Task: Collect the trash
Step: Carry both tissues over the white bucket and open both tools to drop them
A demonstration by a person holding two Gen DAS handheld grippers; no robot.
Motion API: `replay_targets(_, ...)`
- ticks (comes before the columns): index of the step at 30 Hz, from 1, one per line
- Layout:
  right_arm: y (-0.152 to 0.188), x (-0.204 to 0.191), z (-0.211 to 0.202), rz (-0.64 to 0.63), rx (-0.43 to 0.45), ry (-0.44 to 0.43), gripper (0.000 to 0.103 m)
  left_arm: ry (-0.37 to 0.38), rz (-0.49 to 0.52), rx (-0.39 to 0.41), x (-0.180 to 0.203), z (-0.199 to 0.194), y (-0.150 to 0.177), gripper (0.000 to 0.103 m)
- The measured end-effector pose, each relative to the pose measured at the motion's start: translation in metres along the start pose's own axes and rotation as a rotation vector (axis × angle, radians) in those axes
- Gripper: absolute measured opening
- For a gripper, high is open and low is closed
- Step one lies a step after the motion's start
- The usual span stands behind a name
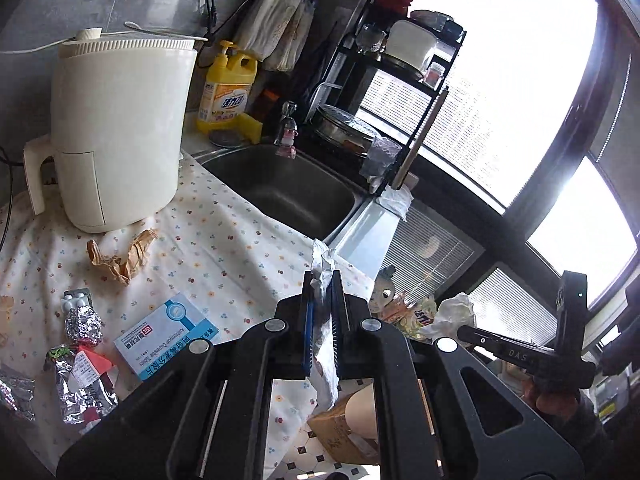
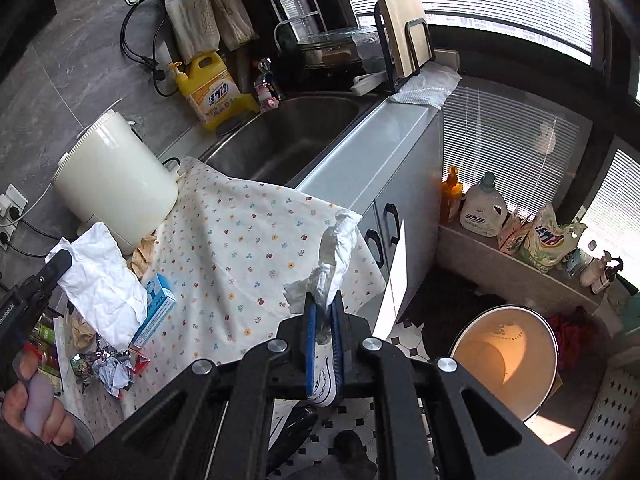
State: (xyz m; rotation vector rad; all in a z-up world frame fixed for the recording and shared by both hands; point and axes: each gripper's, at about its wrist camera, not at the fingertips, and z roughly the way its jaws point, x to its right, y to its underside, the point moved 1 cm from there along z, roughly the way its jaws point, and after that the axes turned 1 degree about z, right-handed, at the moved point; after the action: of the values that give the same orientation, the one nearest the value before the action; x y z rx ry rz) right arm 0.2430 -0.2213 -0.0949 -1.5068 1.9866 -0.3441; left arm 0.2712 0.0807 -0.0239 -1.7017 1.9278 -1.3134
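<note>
Between the closed jaws of the left gripper [image 1: 322, 280] sits a crumpled white tissue [image 1: 322, 258], held above the floral tablecloth [image 1: 224, 240]. Right gripper [image 2: 323, 300] likewise clamps a twisted white wrapper [image 2: 338, 246], short of the bin [image 2: 504, 360] on the floor. Both pieces judged light, soft and crushable; a mid-body pinch should suffice. Foil scraps [image 1: 82, 322], brown paper [image 1: 120, 256] and a medicine box [image 1: 166, 334] remain on the cloth.

Black linkage arms, blue-padded fingers [image 1: 308, 320] (silver screws)
</note>
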Motion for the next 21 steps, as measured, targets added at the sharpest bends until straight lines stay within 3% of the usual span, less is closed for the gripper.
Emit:
replay_targets(12,0.027,0.153,-0.015,0.15,-0.057,0.12,0.009,0.059,0.09,-0.119,0.126,0.066,0.035,0.008)
replay_targets(21,0.067,0.255,0.029,0.246,-0.202,0.158,0.011,-0.006,0.102,-0.224,0.178,0.106,0.08,0.008)
